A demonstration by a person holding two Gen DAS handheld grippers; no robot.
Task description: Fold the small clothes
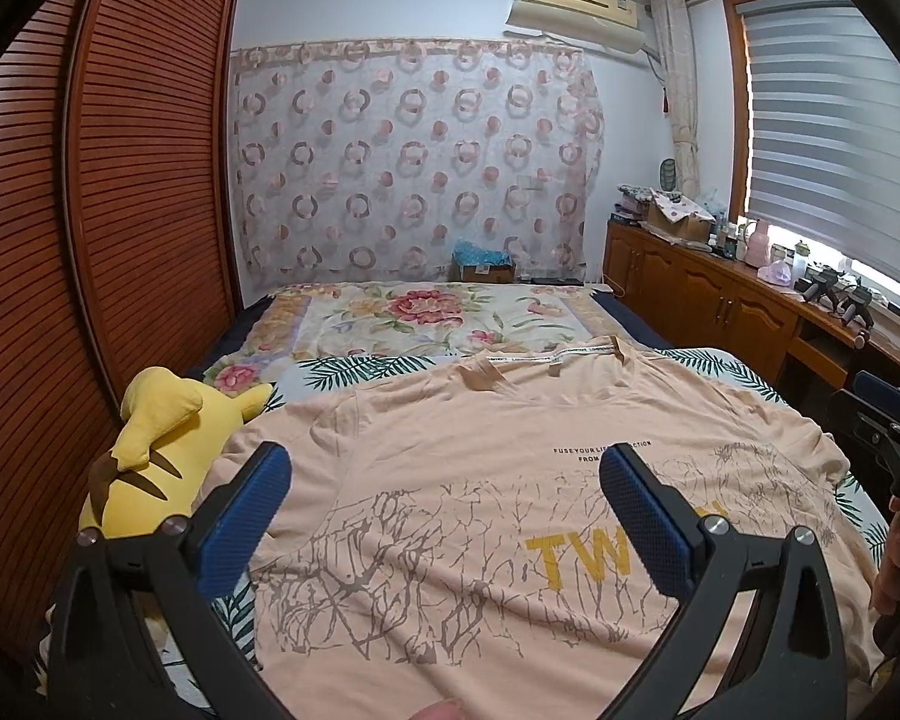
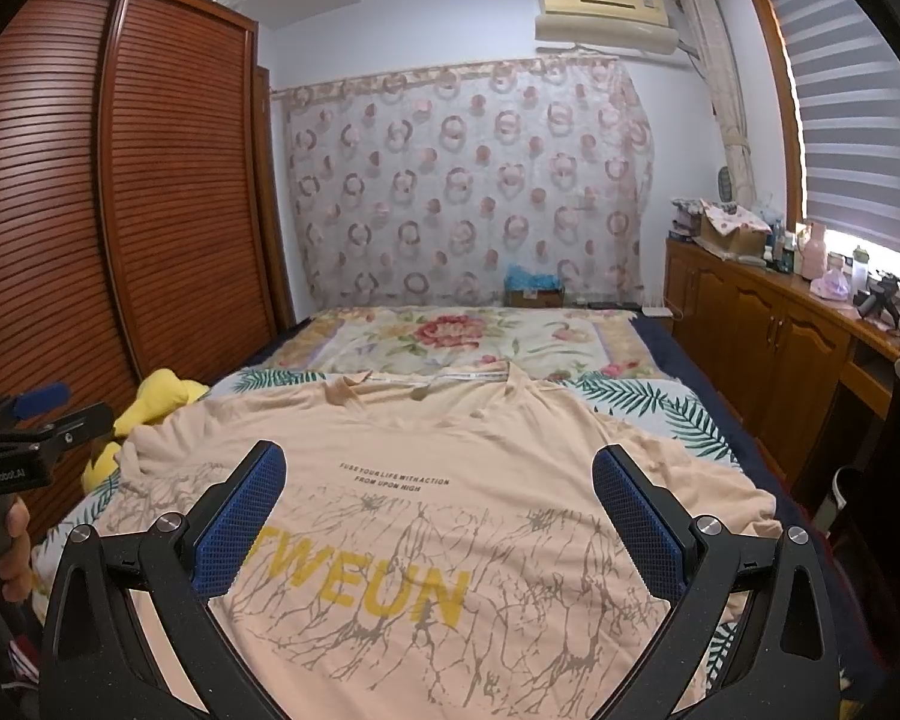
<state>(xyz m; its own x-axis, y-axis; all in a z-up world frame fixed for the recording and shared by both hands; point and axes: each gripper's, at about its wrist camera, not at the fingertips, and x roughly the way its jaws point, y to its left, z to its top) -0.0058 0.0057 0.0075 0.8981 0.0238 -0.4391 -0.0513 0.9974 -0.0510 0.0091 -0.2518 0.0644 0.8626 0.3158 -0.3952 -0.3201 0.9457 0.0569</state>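
Observation:
A peach T-shirt (image 1: 462, 468) (image 2: 426, 444) with yellow letters and a grey branch print lies spread face up on the bed, collar toward the far end. My left gripper (image 1: 444, 480) hovers open above the shirt's left half, blue pads wide apart, nothing between them. My right gripper (image 2: 438, 480) hangs open over the shirt's middle, also holding nothing. In the right wrist view the left gripper's body shows at the left edge in a hand (image 2: 12, 546). The right gripper's body shows at the right edge of the left wrist view.
A yellow plush toy (image 1: 144, 462) (image 2: 150, 402) lies against the shirt's left sleeve. A floral blanket (image 1: 426, 318) covers the far half of the bed. A slatted wooden wardrobe (image 1: 90, 240) runs along the left; a cluttered wooden cabinet (image 2: 768, 324) stands under the window at right.

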